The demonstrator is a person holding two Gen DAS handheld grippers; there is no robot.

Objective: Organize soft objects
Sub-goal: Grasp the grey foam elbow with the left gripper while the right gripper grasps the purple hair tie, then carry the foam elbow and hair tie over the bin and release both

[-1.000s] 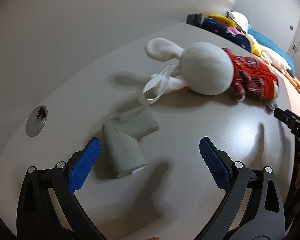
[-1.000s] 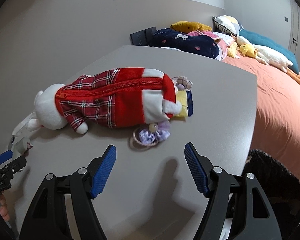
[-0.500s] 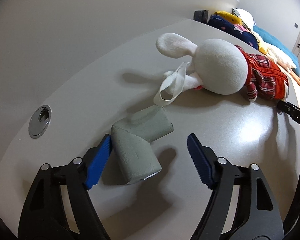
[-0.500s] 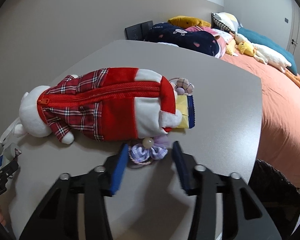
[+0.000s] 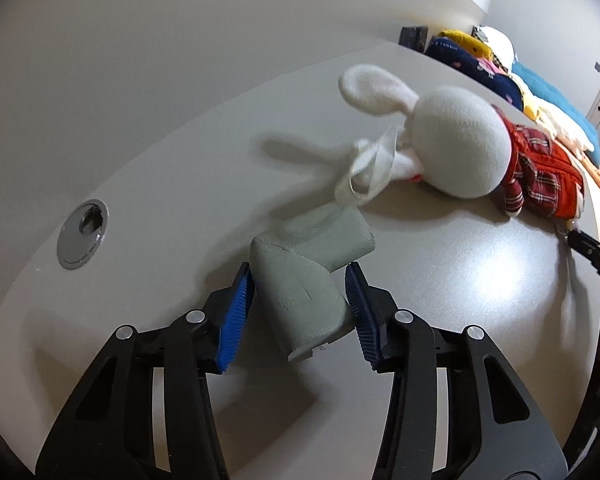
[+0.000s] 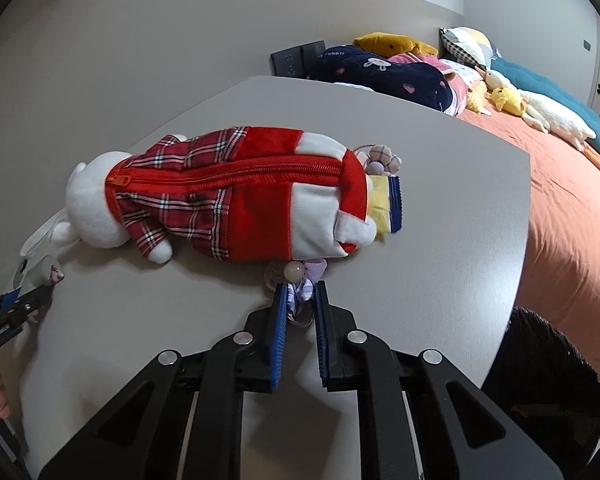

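Note:
A grey-green soft roll (image 5: pixel 320 236), bent like an elbow, lies on the grey table (image 5: pixel 480 280). My left gripper (image 5: pixel 298 272) straddles its near end; the jaws are closing and both blue pads touch its sides. A white rabbit plush case (image 6: pixel 236 196) in red plaid, zipper on top, lies across the table, and its head (image 5: pixel 460 148) faces the roll. In front of the case sits a purple hair tie with a bead (image 6: pixel 300 276), and my right gripper (image 6: pixel 301 287) is shut on it. A second hair tie (image 6: pixel 380 158) and a yellow-and-blue item (image 6: pixel 388 204) lie at the case's far end.
A round metal cable grommet (image 5: pixel 82 228) is set in the table near the wall. Right of the table stands a bed with an orange sheet (image 6: pixel 572 200), cushions and plush toys (image 6: pixel 380 72). A dark object (image 6: pixel 540 360) sits beyond the table's right edge.
Both grippers have closed from wide open. The left jaws came in around the grey-green roll. The right gripper moved forward and shut on the purple hair tie.

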